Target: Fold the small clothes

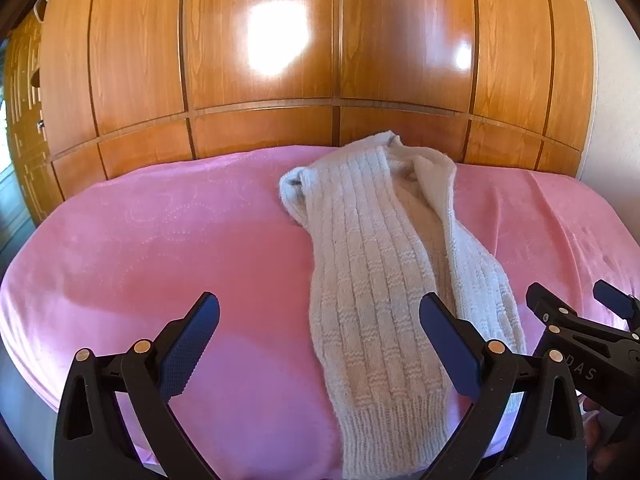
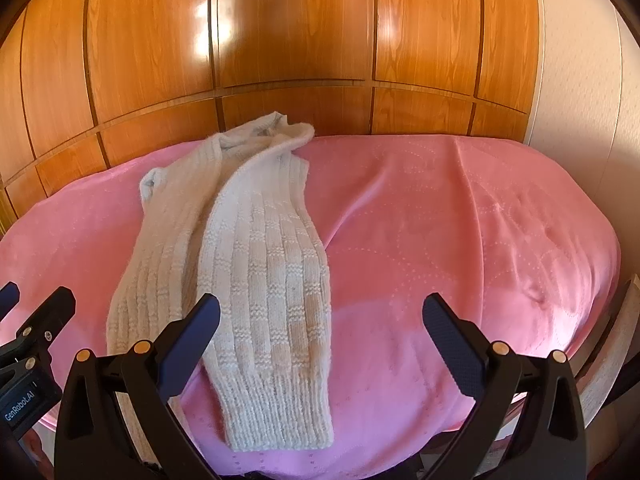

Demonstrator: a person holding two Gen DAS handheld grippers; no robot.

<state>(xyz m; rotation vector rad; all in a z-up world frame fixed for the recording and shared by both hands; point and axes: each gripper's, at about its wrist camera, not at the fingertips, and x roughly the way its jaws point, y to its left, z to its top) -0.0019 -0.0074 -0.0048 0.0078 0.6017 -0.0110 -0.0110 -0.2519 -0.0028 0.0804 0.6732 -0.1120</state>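
Note:
A white ribbed knit garment (image 1: pixel 372 280) lies lengthwise on the pink blanket (image 1: pixel 160 248), both sides folded in over the middle, hem nearest me. It also shows in the right wrist view (image 2: pixel 256 272). My left gripper (image 1: pixel 320 320) is open and empty, just above the garment's near end, its right finger over the knit. My right gripper (image 2: pixel 320 320) is open and empty, to the right of the garment, its left finger over the garment's edge. The right gripper also shows at the right edge of the left wrist view (image 1: pixel 580 312).
The pink blanket (image 2: pixel 460 240) covers a bed. A glossy wooden wardrobe (image 1: pixel 260 80) stands behind its far edge. A pale wall (image 2: pixel 580 80) is at the right. The left gripper's body shows at the left edge of the right wrist view (image 2: pixel 28 340).

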